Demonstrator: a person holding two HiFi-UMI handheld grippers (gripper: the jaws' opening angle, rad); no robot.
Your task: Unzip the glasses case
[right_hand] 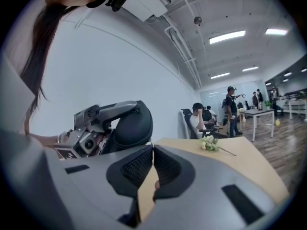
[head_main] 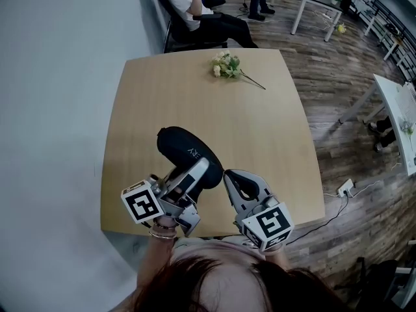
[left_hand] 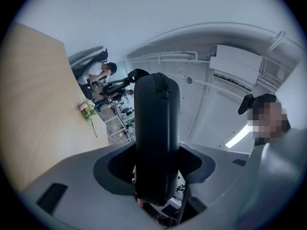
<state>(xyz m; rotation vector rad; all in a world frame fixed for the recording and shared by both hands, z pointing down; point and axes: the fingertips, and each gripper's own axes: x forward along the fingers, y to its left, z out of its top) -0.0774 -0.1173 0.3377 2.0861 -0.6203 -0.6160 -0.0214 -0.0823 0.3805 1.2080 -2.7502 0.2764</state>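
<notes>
Dark hair [head_main: 227, 285] is seen lowest in the head view, and just beyond it the two marker cubes [head_main: 143, 203]. Between the fingers of the left gripper [head_main: 195, 174] the glasses case [head_main: 185, 149] is clamped across its narrow sides. Its rounded far end projects well past the fingertips and, as the gripper views suggest, is held clear of the surface [head_main: 195, 90]. From the left gripper view the zip seam [left_hand: 166, 85] is seen running up the case's edge, midway between the two fingers. The case looks shut along all that is shown.

The fingers of the right gripper [right_hand: 152, 148] are pressed together at the tips, and those tips are set right against the near end of the case, just beside the left fingers. Whether the zip pull is caught between them cannot be made out (it is too small, and the tips hide the spot). A sprig of pale flowers [head_main: 226, 65] lies well beyond both pairs of fingers.

The step in hand is judged to be the taking of the pull, with the case already braced. Next, the pull would have to be drawn along the seam and round the curved end, away from the left fingers, with the clamp firm enough that the case is not twisted out. If nothing is in fact pinched, the pull must first be found and nipped.
</notes>
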